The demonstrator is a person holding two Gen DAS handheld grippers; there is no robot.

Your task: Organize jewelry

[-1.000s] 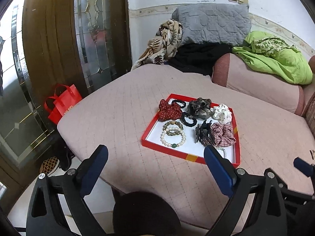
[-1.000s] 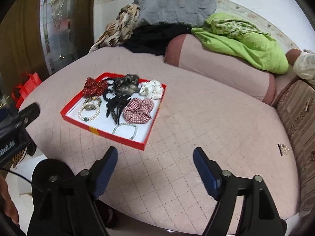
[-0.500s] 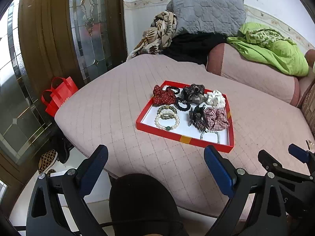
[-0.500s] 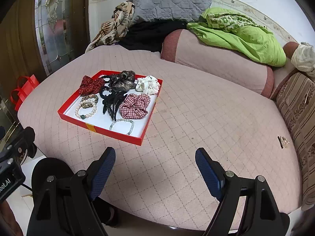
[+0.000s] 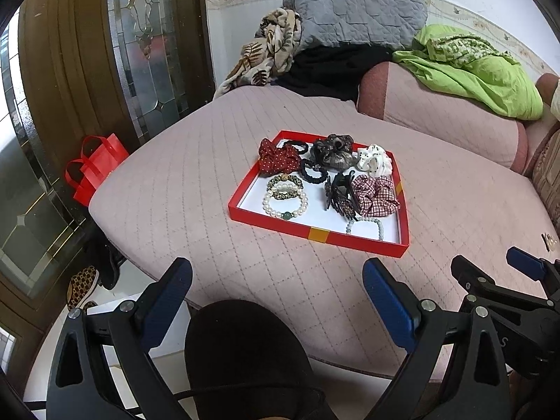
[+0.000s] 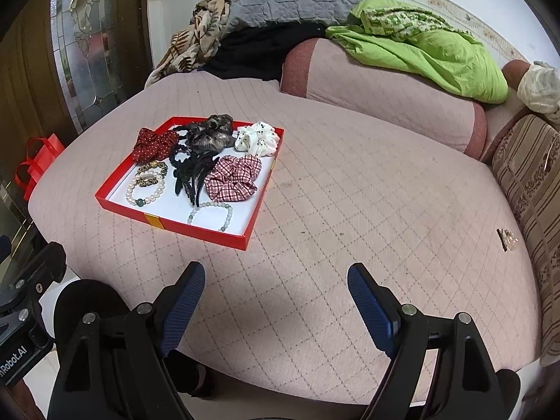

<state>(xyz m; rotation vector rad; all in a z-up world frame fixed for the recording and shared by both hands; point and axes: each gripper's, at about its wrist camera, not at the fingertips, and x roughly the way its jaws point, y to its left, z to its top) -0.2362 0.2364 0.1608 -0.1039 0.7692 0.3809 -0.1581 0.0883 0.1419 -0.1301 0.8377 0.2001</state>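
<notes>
A red tray (image 5: 316, 236) (image 6: 175, 227) with a white floor lies on the pink quilted bed. It holds a pearl bracelet (image 5: 285, 206) (image 6: 145, 190), a pale green bead bracelet (image 5: 365, 225) (image 6: 210, 215), a black claw clip (image 5: 339, 196) (image 6: 192, 175), and red dotted (image 5: 276, 157), dark (image 5: 332, 150), white (image 5: 374, 161) and checked (image 5: 374, 194) scrunchies. My left gripper (image 5: 276, 290) hovers open near the bed's front edge, short of the tray. Further right, my right gripper (image 6: 276, 292) is open over bare quilt, with nothing between its fingers.
A small gold clasp (image 6: 507, 238) lies on the quilt at the far right by a striped cushion (image 6: 532, 182). Bolsters, a green cloth (image 6: 420, 49) and a grey pillow (image 5: 353, 10) line the back. A red bag (image 5: 94, 164) stands on the floor by the door.
Both views have drawn back and tilted slightly, so the tray sits a little farther from the fingers. The right gripper shows more at the left view's right edge. Both stay open.
</notes>
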